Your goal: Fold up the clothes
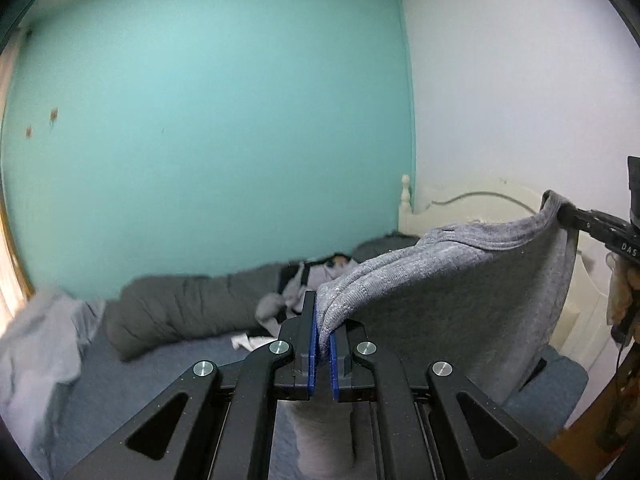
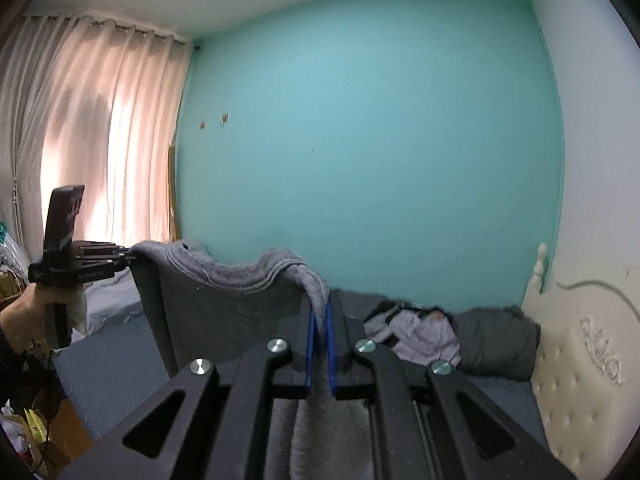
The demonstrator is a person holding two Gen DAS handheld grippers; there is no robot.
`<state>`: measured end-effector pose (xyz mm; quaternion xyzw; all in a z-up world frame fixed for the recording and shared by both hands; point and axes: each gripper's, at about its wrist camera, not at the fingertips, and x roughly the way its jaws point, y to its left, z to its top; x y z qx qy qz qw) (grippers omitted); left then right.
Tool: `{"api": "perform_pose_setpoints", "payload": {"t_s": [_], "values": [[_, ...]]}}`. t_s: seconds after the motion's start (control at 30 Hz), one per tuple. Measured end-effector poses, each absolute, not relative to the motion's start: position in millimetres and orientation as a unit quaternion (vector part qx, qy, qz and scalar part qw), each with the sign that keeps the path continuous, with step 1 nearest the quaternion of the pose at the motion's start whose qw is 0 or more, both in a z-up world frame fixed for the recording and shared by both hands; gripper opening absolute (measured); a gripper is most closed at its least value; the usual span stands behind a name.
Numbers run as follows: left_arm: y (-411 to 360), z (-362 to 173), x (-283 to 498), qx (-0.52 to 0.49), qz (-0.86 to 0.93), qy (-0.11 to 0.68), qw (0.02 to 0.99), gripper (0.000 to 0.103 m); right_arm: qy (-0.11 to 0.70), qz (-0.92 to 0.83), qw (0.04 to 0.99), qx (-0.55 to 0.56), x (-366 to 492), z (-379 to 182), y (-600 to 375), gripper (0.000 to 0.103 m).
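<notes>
A grey garment (image 1: 448, 292) of soft knit fabric hangs in the air above a bed (image 1: 168, 364), stretched between two hand-held grippers. Its upper edge is a thick ribbed band with rows of stitching, sagging in a shallow curve between the two grips; below it the cloth drops as a flat, darker grey sheet.

The left hand-held gripper (image 1: 323, 334) has its blue pads pinched nearly together on one end of the band. The right hand-held gripper (image 2: 319, 332) is likewise clamped narrowly on the other end, with fabric trailing down between its fingers.

Behind the garment, on the blue bedsheet, lie a rolled dark grey duvet (image 1: 188, 304) and a crumpled pale lilac garment (image 2: 420, 334). A cream headboard (image 2: 576, 384) stands at one end, a turquoise wall (image 1: 208, 120) behind, and pale curtains (image 2: 100, 128) at the window.
</notes>
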<state>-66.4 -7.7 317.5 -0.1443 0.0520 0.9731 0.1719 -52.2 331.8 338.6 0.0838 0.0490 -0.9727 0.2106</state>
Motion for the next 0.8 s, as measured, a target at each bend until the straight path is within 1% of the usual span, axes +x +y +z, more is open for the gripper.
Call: {"api": "perform_pose_setpoints", "payload": {"t_s": [0.13, 0.27, 0.4, 0.6, 0.73, 0.8], "values": [[-7, 352, -46, -0.126, 0.976, 0.068, 0.163, 0.004, 0.042, -0.974, 0.212, 0.061, -37, 365, 334, 0.005], [-8, 367, -27, -0.116, 0.978, 0.074, 0.156, 0.004, 0.043, -0.974, 0.217, 0.046, -22, 381, 335, 0.005], [-10, 368, -12, -0.116, 0.978, 0.077, 0.153, 0.004, 0.048, -0.973, 0.22, 0.046, -12, 381, 337, 0.005], [-11, 347, 2, -0.133, 0.975, 0.082, 0.156, 0.004, 0.052, -0.971, 0.226, 0.061, -2, 367, 340, 0.005], [-13, 314, -4, -0.158, 0.972, 0.073, 0.156, 0.004, 0.047, -0.968, 0.231, 0.09, -8, 337, 337, 0.005], [-12, 289, -13, -0.177, 0.969, 0.074, 0.157, 0.004, 0.05, -0.966, 0.229, 0.109, -15, 317, 332, 0.005]]}}
